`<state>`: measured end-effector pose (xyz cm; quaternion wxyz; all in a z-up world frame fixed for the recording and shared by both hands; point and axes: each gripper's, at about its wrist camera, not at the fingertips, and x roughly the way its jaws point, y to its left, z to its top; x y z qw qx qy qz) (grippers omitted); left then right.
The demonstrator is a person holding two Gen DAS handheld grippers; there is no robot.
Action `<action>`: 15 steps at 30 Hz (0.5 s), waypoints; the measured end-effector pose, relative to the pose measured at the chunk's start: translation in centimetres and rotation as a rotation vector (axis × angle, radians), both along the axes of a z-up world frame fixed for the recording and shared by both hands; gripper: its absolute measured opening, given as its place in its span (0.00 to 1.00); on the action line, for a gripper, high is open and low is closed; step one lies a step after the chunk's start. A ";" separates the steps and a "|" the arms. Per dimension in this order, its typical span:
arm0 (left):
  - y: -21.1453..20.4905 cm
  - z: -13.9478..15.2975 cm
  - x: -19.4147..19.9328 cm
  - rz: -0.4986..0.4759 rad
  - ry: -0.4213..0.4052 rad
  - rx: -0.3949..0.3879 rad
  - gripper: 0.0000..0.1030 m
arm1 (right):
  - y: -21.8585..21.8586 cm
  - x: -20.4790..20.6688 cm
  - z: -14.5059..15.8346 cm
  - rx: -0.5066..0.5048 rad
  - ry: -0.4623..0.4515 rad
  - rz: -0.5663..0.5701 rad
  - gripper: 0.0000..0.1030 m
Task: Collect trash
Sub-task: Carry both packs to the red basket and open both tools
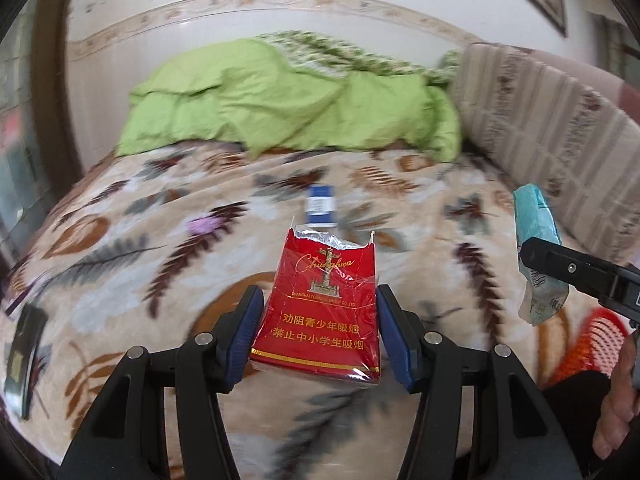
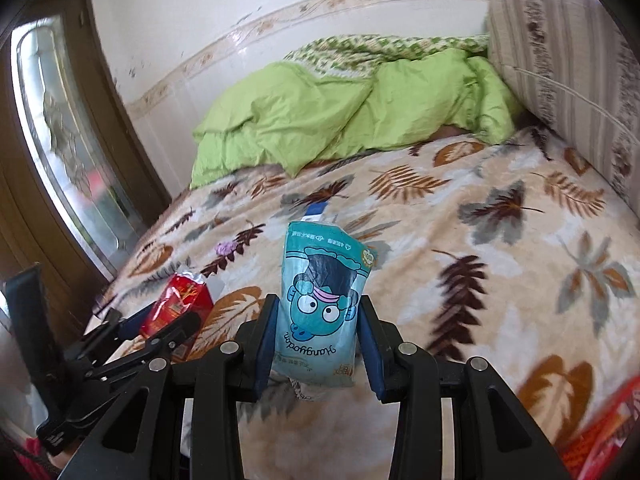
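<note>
My left gripper (image 1: 318, 312) is shut on a torn red cigarette pack (image 1: 322, 304), held above the leaf-patterned blanket (image 1: 132, 248). My right gripper (image 2: 318, 328) is shut on a teal tissue pack with a cartoon face (image 2: 320, 308), also lifted off the bed. In the left wrist view the teal tissue pack (image 1: 536, 216) shows at the right edge, clamped in the other gripper. In the right wrist view the red pack (image 2: 176, 304) sits at the lower left in the left gripper. A small blue and white box (image 1: 320, 206) lies on the blanket ahead, partly seen as the same box (image 2: 316, 210) behind the tissue pack.
A green quilt (image 1: 288, 100) is bunched at the far end of the bed by the wall. A striped cushion (image 1: 548, 120) lines the right side. A red-orange plastic basket (image 1: 592, 336) sits at the lower right beside a person's hand (image 1: 616, 408). A dark flat object (image 1: 24, 344) lies at the left.
</note>
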<state>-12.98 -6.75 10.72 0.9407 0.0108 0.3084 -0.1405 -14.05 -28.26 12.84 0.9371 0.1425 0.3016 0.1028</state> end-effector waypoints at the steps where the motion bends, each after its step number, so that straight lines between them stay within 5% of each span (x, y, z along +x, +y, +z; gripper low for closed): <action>1: -1.0 0.5 -0.5 -0.038 -0.002 -0.009 0.54 | -1.3 -1.2 0.4 -0.002 -0.005 -0.025 0.40; 6: -7.0 2.4 -2.7 -0.257 0.017 -0.065 0.54 | -10.2 -7.9 1.1 0.017 0.000 -0.219 0.40; 15: -21.4 2.9 -7.1 -0.667 0.203 -0.145 0.54 | -23.2 -18.2 -1.4 0.077 0.099 -0.560 0.40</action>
